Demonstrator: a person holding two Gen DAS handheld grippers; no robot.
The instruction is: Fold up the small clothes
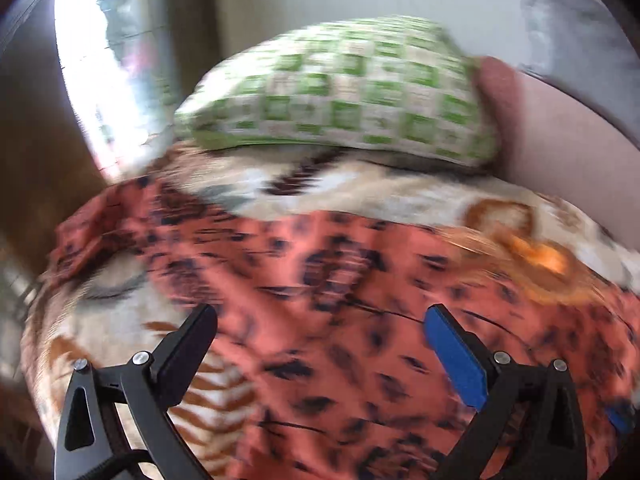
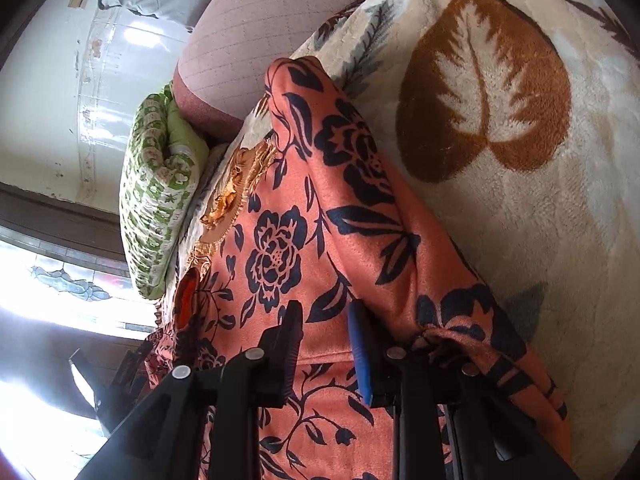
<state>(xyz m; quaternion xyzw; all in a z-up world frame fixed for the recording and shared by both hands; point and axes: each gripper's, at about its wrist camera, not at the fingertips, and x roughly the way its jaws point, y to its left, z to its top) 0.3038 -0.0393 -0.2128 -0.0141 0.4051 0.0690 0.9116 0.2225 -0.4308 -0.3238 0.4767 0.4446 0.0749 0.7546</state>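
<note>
A salmon-orange garment with a dark floral print [image 1: 340, 320] lies spread on a cream blanket with brown leaves [image 1: 360, 192]. The left wrist view is motion-blurred. My left gripper [image 1: 320, 320] is open wide just above the garment and holds nothing. In the right wrist view the same garment [image 2: 320, 208] lies with one edge folded over into a ridge. My right gripper [image 2: 324, 312] is partly open, with nothing between its fingers, and sits low over the cloth. An orange and gold embroidered patch [image 2: 236, 184] shows at the garment's far end.
A green and white checked pillow [image 1: 340, 88] [image 2: 156, 192] lies at the head of the bed beside a pink mattress [image 2: 248, 28]. The leaf blanket [image 2: 500, 120] extends to the right. A bright window [image 1: 88, 60] and a tiled wall [image 2: 60, 80] lie beyond.
</note>
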